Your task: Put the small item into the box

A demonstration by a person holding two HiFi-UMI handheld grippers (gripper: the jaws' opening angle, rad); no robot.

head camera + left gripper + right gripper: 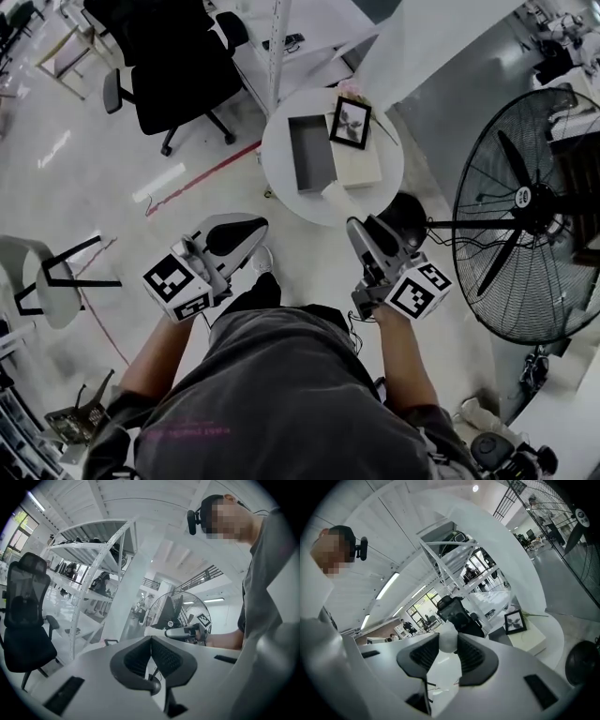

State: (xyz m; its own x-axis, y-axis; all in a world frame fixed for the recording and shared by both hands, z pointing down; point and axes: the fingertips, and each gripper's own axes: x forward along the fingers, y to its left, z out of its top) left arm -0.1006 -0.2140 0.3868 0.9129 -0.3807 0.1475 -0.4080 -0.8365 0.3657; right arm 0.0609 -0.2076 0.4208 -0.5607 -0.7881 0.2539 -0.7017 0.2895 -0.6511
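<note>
Glossy pale floor, with a round white table [281,178] at the centre of the head view.

Right gripper [449,640]: jaws part-way apart and clamped on the small item [448,641], a matte white lump with an irregular rounded top. Ribbed black pads [471,656] press it from both sides. In the head view the item [334,194] sits at the gripper's tip, over the table's near rim and apart from the box [311,152].

Left gripper [151,641]: ribbed pads meet in a closed seam with nothing between them. It is held to the left of the table, over bare floor.

Box: grey, rectangular, shallow and open-topped, lying flat on the table. Just beside it on its right is a cream block [356,161] with smooth faces. A black-framed picture [351,123] rests on the block's far end.

Surroundings: a large fan [525,202] with a round black wire guard stands to the right of the table. A black office chair [173,56] on castors stands beyond the table to the left.
</note>
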